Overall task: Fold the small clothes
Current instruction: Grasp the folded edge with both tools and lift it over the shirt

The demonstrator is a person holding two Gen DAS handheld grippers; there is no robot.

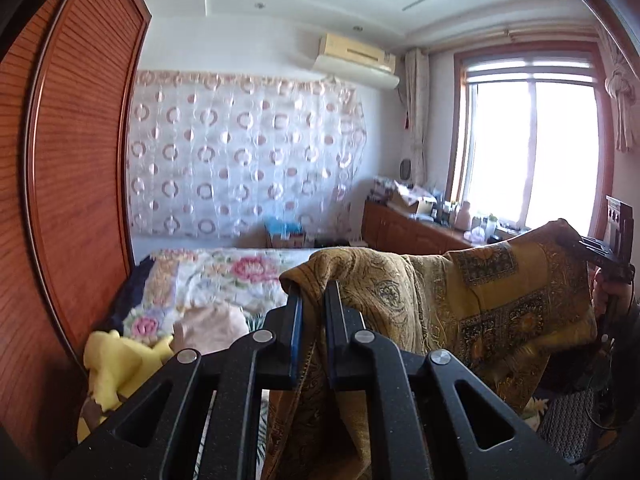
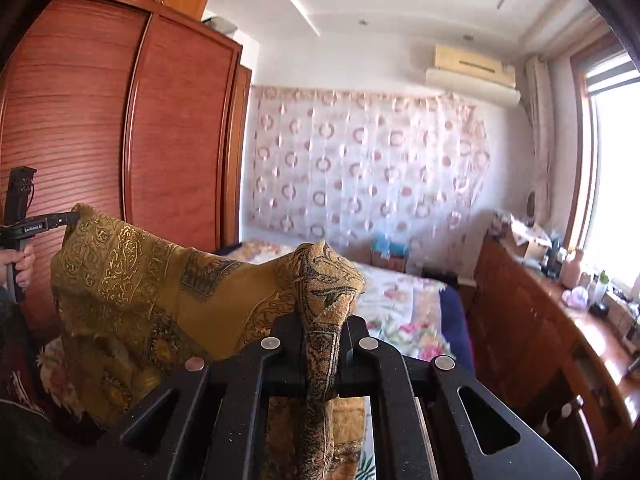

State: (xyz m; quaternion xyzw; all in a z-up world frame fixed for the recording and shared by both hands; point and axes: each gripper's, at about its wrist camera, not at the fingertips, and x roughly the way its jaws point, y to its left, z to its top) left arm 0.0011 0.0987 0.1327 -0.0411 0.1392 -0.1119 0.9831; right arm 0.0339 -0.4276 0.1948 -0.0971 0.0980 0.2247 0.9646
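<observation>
I have the yellow-brown patterned cloth [image 1: 492,292] held up in the air between both tools, above the bed [image 1: 224,276], which shows at center-left of the left wrist view. The left tool [image 1: 313,292] is clamped on one corner of the cloth; the fabric bunches over the two fingertips [image 1: 297,312] and hangs down between them at bottom center of the frame. The right tool [image 2: 322,312] is clamped on the other corner, and in the right wrist view the cloth covers its tips completely, approx. at center of frame.

In the left wrist view, the right tool [image 1: 600,254] shows at the right edge, w/ the hand [image 1: 612,292] on its handle, and the cloth stretches from center to there, sagging a bit in the middle. In the right wrist view, the left tool [image 2: 60,220] is at the left edge, gripping the top corner, and a hand [image 2: 20,266] holds the handle below.

On the bed, lower left of the left wrist view, lie a yellow garment [image 1: 120,364] and a pale pink one [image 1: 216,324], just beside each other. The wardrobe [image 2: 120,120] fills the left side of both views.
</observation>
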